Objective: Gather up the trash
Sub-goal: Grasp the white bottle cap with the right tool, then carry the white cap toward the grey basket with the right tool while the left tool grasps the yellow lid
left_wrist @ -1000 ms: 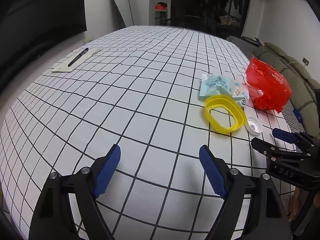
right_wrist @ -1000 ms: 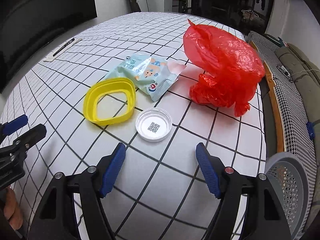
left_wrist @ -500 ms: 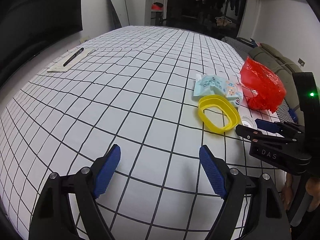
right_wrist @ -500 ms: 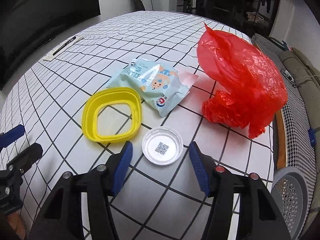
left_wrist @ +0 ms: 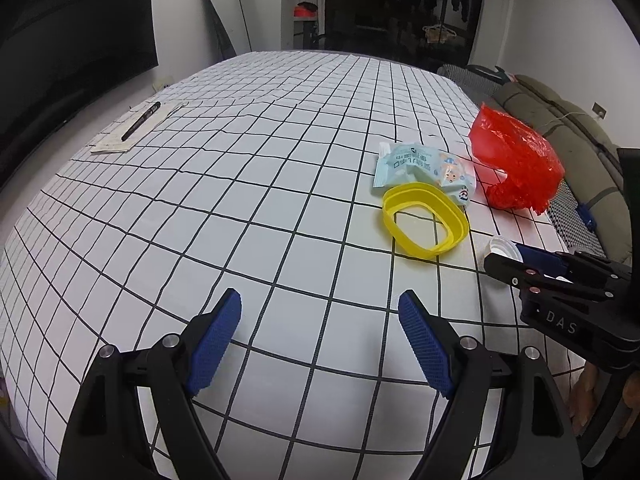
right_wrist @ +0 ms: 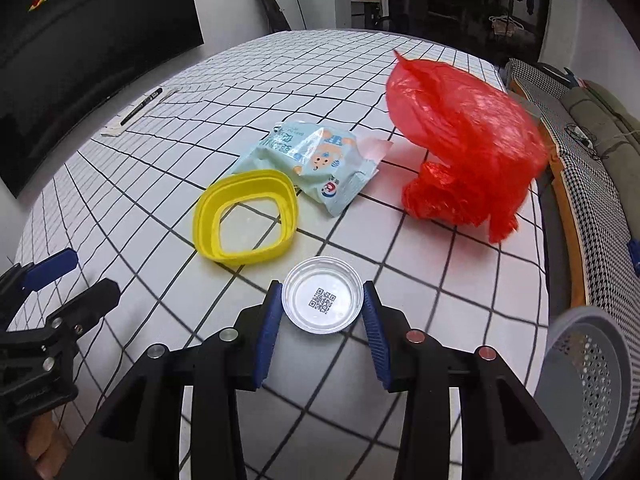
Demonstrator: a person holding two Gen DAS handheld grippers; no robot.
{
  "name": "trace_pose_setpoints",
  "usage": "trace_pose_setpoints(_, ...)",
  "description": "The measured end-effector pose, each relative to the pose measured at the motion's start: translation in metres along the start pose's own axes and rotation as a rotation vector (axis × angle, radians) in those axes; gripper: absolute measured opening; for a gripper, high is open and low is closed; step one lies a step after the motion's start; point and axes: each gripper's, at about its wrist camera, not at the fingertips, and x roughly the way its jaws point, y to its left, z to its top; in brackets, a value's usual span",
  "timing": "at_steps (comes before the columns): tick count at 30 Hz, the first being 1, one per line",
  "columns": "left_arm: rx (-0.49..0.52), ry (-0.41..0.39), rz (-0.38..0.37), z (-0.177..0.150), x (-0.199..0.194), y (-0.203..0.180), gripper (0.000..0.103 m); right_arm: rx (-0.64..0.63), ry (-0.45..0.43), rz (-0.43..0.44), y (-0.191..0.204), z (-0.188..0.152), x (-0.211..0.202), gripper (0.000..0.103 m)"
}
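Gridded white worktop (right_wrist: 440,280) — right hand-held gripper (right_wrist: 322,312) has just been closing around the shallow white plastic cap (right_wrist: 322,300); next, lift toward the grey perforated basket (right_wrist: 592,376) at its right.

Left wrist view: looks forward and down along its own tongs (left_wrist: 320,340) over the checked counter (left_wrist: 248,208), trash well ahead at right. Right wrist view: same downward tilt, close over the white lid (right_wrist: 322,300). Both views share the yellow ring (left_wrist: 425,222) (right_wrist: 245,218), the red bag (left_wrist: 516,160) (right_wrist: 460,144), and each other's tongs.
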Motion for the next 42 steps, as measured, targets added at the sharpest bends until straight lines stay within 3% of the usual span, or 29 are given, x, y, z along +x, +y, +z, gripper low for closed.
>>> trace_pose_setpoints(5,0.041,-0.004,0.012,0.001,-0.006,-0.013,0.079,0.031,-0.021,0.015,-0.008,-0.016,-0.017,0.039)
trace_pose_setpoints(10,0.057,0.021,-0.059,0.009,-0.005,-0.028,0.079,0.058,-0.042,0.009,-0.020,-0.033,-0.035,0.039)
trace_pose_setpoints(15,0.090,0.019,-0.059,0.020,-0.003,-0.045,0.079,0.094,-0.052,0.003,-0.036,-0.049,-0.047,0.039)
trace_pose_setpoints(23,0.149,0.049,-0.078,0.041,0.018,-0.075,0.082,0.165,-0.094,-0.006,-0.064,-0.061,-0.066,0.039)
trace_pose_setpoints(31,0.169,0.137,-0.055,0.053,0.059,-0.096,0.082,0.218,-0.106,0.005,-0.087,-0.069,-0.069,0.039)
trace_pose_setpoints(42,0.164,0.142,0.012,0.064,0.078,-0.101,0.084,0.259,-0.101,0.025,-0.105,-0.073,-0.063,0.039)
